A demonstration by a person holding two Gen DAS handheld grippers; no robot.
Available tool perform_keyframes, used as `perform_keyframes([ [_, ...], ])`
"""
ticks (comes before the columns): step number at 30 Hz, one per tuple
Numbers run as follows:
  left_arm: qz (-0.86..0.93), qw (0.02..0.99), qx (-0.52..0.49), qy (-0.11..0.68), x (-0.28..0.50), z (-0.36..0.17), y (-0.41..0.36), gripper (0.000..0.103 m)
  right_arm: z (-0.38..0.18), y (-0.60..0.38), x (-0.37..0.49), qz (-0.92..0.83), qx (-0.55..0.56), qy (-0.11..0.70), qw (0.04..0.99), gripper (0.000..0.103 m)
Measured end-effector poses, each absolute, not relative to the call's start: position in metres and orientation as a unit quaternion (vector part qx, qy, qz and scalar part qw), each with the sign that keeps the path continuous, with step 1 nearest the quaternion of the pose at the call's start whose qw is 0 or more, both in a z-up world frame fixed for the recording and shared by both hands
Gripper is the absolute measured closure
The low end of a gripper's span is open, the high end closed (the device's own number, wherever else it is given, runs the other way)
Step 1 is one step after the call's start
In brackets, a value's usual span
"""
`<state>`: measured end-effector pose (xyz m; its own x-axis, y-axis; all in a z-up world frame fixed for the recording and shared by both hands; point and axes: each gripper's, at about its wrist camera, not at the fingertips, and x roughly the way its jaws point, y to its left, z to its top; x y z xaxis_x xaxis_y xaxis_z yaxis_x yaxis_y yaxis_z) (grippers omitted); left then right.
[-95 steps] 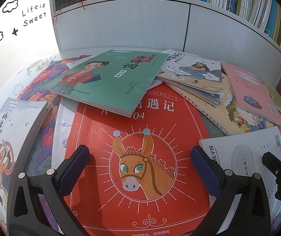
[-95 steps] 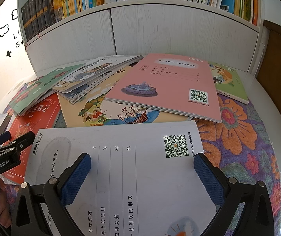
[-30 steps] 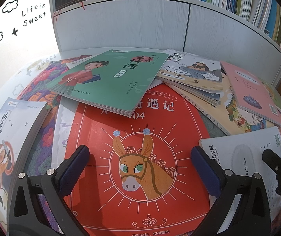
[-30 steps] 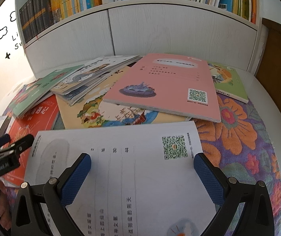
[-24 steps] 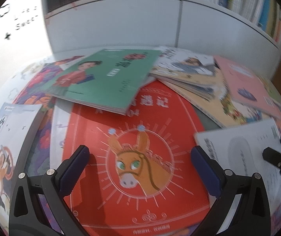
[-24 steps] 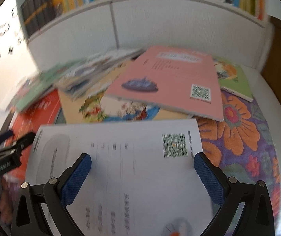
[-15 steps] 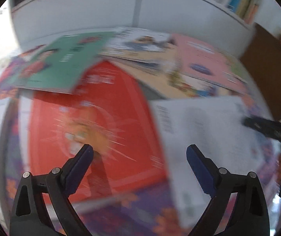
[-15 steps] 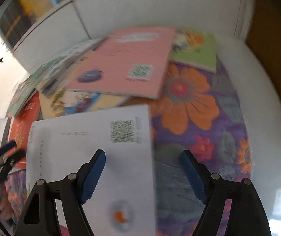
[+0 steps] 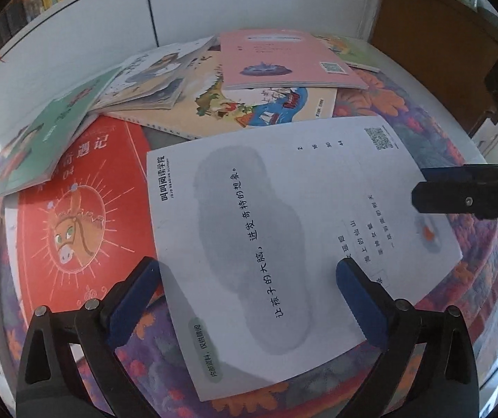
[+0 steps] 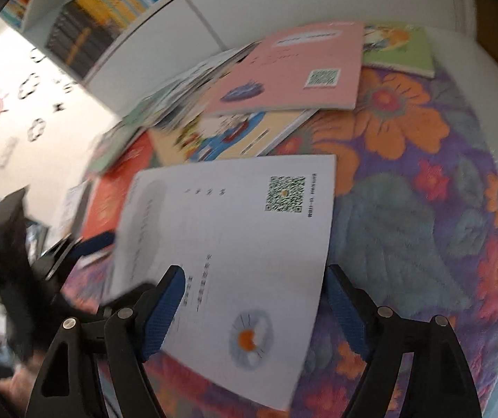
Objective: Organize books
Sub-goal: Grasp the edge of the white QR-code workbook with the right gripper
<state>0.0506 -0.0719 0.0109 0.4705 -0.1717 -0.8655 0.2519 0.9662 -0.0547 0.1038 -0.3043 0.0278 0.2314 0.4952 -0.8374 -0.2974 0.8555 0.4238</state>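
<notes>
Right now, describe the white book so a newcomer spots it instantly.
On the floral cloth below the bookshelf, books lie scattered. The white book is nearest, overlapping the red donkey book. Only it is white, with a grey blob and a QR code.

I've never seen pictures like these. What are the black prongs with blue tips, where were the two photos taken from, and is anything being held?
No robot here: a person holds a hand-held clamp in each hand, with a wide-angle camera looking along its two prongs. One picture comes from the left tool, the other from the right tool; each also glimpses the other at its edge. Below lie children's books on a flowered cloth: a white booklet, a red donkey book, a pink book, a green one. Both tools hang open over the white booklet, the right one's jaws having just narrowed. Nothing is held.
</notes>
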Motion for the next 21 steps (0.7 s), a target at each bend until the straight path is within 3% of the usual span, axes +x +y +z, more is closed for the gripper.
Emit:
perform_keyframes([
  [2, -0.131, 0.855, 0.032, 0.502, 0.053, 0.012, -0.069, 0.003, 0.024, -0.318, 0.107, 0.277, 0.121, 0.56, 0.771, 0.03],
  [5, -0.136, 0.853, 0.026, 0.503, 0.052, 0.012, -0.068, 0.003, 0.015, -0.341, 0.12, 0.277, 0.191, 0.552, 0.763, 0.051],
  [7, -0.139, 0.852, 0.026, 0.504, 0.05, 0.013, -0.069, 0.003, 0.011, -0.347, 0.121, 0.276, 0.22, 0.551, 0.756, 0.052],
  [14, -0.143, 0.852, 0.034, 0.503, 0.055, 0.011, -0.066, 0.003, 0.022, -0.339, 0.091, 0.347, 0.167, 0.576, 0.721, 0.052],
  [21, -0.145, 0.853, 0.012, 0.501, 0.059, 0.012, -0.056, 0.002, 0.033, -0.357, 0.079, 0.435, 0.276, 0.479, 0.71, 0.052],
])
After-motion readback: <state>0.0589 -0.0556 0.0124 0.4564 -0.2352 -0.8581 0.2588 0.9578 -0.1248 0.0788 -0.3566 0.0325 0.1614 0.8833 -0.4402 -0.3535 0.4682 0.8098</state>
